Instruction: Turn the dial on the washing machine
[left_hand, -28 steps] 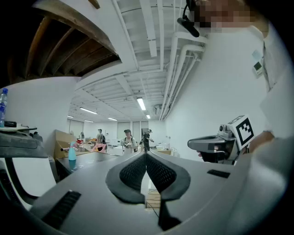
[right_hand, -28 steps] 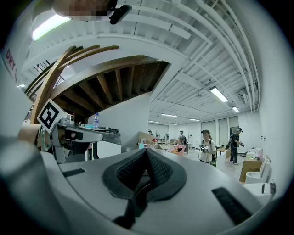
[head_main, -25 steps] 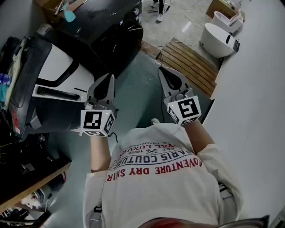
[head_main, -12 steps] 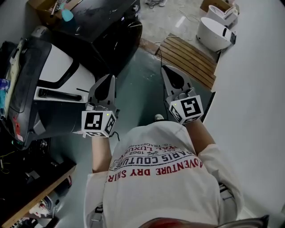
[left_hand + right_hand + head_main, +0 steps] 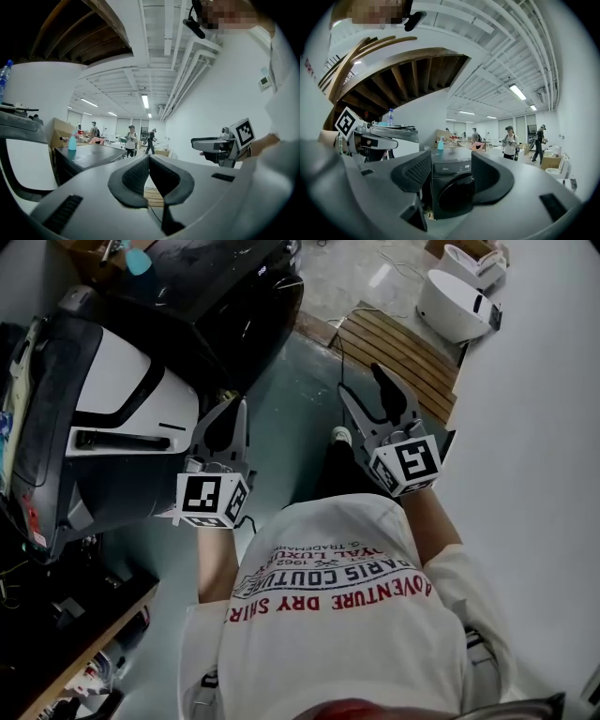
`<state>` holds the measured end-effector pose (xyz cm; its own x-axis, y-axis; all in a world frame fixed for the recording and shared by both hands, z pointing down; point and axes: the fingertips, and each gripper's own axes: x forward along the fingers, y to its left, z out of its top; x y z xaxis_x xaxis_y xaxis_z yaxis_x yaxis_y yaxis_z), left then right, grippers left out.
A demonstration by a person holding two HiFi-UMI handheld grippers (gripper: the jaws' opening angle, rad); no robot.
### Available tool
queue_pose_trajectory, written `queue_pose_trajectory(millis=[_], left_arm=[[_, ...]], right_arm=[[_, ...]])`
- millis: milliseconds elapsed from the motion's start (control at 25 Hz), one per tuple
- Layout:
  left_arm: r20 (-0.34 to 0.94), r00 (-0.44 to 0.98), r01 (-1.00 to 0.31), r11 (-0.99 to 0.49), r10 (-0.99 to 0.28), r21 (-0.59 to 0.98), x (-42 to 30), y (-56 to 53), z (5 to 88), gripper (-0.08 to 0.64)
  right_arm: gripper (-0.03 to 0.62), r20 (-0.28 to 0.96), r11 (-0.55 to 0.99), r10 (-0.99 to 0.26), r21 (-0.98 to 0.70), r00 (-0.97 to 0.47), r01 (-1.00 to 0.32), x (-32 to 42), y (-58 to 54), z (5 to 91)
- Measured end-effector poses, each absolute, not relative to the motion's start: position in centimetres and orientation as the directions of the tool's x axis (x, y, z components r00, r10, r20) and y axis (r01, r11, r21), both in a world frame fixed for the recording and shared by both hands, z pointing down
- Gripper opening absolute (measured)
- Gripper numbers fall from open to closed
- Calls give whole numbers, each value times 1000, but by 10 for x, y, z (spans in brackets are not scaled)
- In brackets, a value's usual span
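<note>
**Approach to the washing machine: hazards and hand pose**

The black front-loading washing machine (image 5: 450, 187) stands well ahead of both grippers and is framed in the right gripper view. Its top panel shows a small display, but the dial cannot be made out from here. The right gripper (image 5: 358, 378) has just been opening its jaws, which now stand wide apart with nothing between them. The left gripper (image 5: 236, 413) has its jaws pressed together and is empty.

Likely hazards:
- With the dial not yet located, the wide jaws may land on the display or the panel edge instead.
- A grip set off-centre on the dial would probably slip when rolled.
- The left gripper is near the large white-and-black appliance (image 5: 122, 381) that sits beside the washing machine, and could clip it on the approach.

Pose: both forearms reach out from the chest, side by side. Each gripper points about level toward the washing machine, with its marker cube turned upward.
</note>
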<state>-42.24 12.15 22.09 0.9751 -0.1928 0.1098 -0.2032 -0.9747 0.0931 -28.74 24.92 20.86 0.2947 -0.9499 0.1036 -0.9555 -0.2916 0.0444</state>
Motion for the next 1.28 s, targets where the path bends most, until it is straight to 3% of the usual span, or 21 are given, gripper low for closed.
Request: queue_pose_trajectory(millis=[360,760,1000,1280], left_arm=[[138,935,-334,-942,-326,36,-323,93,218,17],[179,884,-455,-882,-432,121,-154,81,235,16],[280,860,-471,-875,-428,110,-102,76,265,17],[294,842,-508,-848,-452,152,-63,29,293,17]], right_arm=[[267,93,-125,-988,-22,122,-992,-170,196,226],[267,184,48,-981,-35,-54,-998,-4,157,250],[267,241,113,-963,-57,-123,-992,48,131,280],[267,276,159,-949,2,-153,-987,82,65,313]])
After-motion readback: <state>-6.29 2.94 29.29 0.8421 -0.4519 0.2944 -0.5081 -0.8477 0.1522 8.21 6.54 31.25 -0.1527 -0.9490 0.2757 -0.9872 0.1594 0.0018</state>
